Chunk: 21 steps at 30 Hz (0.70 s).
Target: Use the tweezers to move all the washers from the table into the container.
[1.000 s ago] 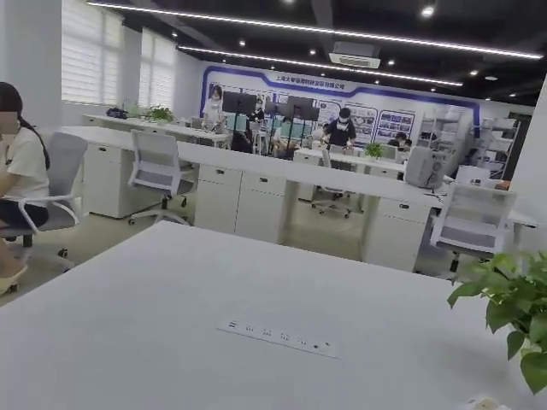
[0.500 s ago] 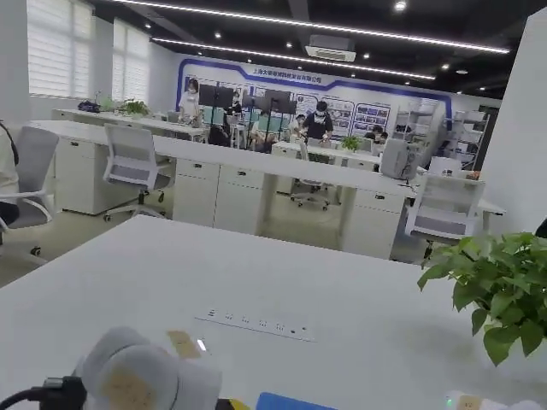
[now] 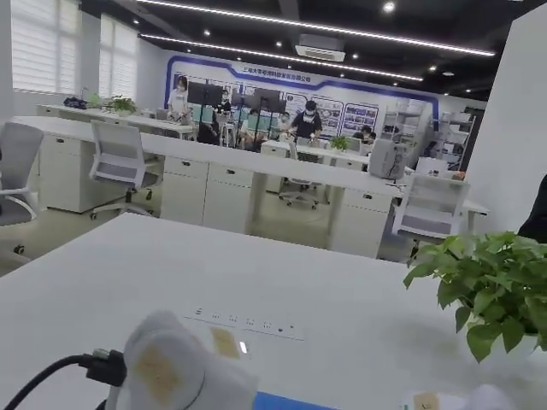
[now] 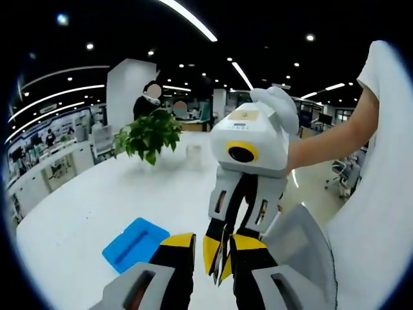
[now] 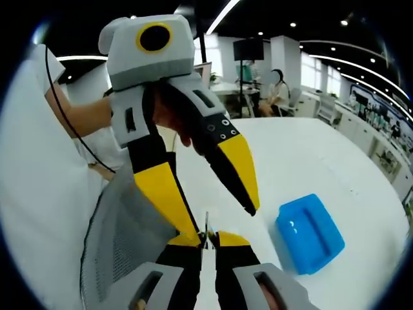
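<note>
My right gripper (image 5: 208,239) is shut on thin metal tweezers (image 5: 206,225), whose tips stick up between its yellow pads. My left gripper (image 5: 219,223) faces it from above, its jaws spread wide on either side of the tweezers. In the left gripper view, my left gripper (image 4: 213,244) stands open around the right gripper (image 4: 218,268) and the tweezers (image 4: 220,257). A blue container (image 5: 310,234) lies on the white table (image 5: 303,155), also seen as the blue container (image 4: 135,243). In the head view a gripper's grey-white body (image 3: 175,369) with a black cable sits at the bottom left.
A potted green plant (image 3: 487,286) stands at the table's right side, the same plant (image 4: 150,133) beyond the container. A power strip (image 3: 248,325) is set into the table (image 3: 171,265). Desks, chairs and people fill the room behind. A person's arm (image 4: 335,132) holds the right gripper.
The head camera has swung, shifting the whole scene. A gripper's body with its cable has risen into the bottom left of the head view, and a blue edge shows beside it.
</note>
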Available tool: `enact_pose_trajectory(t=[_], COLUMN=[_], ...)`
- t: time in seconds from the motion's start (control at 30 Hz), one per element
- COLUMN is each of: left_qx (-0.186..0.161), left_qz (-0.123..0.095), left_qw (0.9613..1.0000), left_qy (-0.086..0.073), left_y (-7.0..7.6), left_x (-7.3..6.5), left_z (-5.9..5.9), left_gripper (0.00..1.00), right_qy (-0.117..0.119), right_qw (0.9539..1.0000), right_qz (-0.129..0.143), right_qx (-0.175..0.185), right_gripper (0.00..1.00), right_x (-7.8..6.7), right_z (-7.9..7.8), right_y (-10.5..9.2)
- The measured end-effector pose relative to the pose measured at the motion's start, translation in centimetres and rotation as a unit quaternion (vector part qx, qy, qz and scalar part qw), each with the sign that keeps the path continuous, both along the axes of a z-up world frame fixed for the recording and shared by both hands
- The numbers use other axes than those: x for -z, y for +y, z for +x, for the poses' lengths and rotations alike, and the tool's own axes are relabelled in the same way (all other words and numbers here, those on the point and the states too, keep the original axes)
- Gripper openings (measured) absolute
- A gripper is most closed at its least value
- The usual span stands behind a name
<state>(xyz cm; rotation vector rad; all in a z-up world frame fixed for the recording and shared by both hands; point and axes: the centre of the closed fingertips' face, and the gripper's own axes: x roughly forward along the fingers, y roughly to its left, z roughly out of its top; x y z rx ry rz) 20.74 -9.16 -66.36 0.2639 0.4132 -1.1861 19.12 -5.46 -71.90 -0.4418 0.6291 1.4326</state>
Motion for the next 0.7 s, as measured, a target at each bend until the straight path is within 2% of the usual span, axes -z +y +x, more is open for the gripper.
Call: enact_pose_trajectory(t=[0.07, 0.13, 0.2, 0.3, 0.33, 0.37, 0.4, 0.6, 0.63, 0.7], left_qx=[0.011, 0.023, 0.048, 0.069, 0.078, 0.076, 0.090, 0.078, 0.078, 0.079], left_qz=[0.002, -0.001, -0.009, -0.013, -0.016, -0.016, -0.018, -0.033, -0.033, -0.034], left_qw=[0.9999, 0.9997, 0.9988, 0.9975, 0.9968, 0.9969, 0.9958, 0.9964, 0.9964, 0.9963], left_qy=[-0.005, -0.008, -0.004, -0.004, -0.007, -0.005, -0.004, 0.003, 0.000, 0.001], left_y=[-0.1, -0.2, -0.4, -0.6, -0.7, -0.7, -0.8, -0.8, -0.8, -0.6], left_x=[0.0, -0.1, -0.2, -0.2, -0.3, -0.3, -0.3, -0.7, -0.8, -1.0], left_z=[-0.2, -0.5, -1.1, -1.6, -1.8, -1.8, -2.1, -1.5, -1.5, -1.3], left_gripper=[0.17, 0.11, 0.07, 0.00, 0.00, 0.00, 0.00, 0.00, 0.00, 0.00], right_qy=[0.001, 0.005, 0.008, 0.012, 0.012, 0.012, 0.013, 0.011, 0.013, 0.026], right_qw=[1.0000, 0.9999, 0.9999, 0.9997, 0.9996, 0.9994, 0.9994, 0.9994, 0.9994, 0.9994], right_qz=[0.000, 0.000, 0.001, 0.002, 0.001, 0.000, -0.001, 0.007, 0.009, 0.017], right_qx=[-0.008, -0.011, -0.015, -0.022, -0.025, -0.032, -0.033, -0.031, -0.030, -0.017], right_gripper=[0.03, 0.03, 0.03, 0.03, 0.03, 0.03, 0.03, 0.04, 0.04, 0.05], right_x=[0.0, -0.1, -0.1, -0.3, -0.3, -0.3, -0.3, -0.7, -0.7, -0.8], right_z=[-0.2, -0.3, -0.5, -0.7, -0.8, -1.0, -1.1, -0.7, -0.7, -0.6], right_y=[0.0, 0.1, 0.1, 0.1, 0.0, 0.0, -0.1, -0.4, -0.4, -0.3])
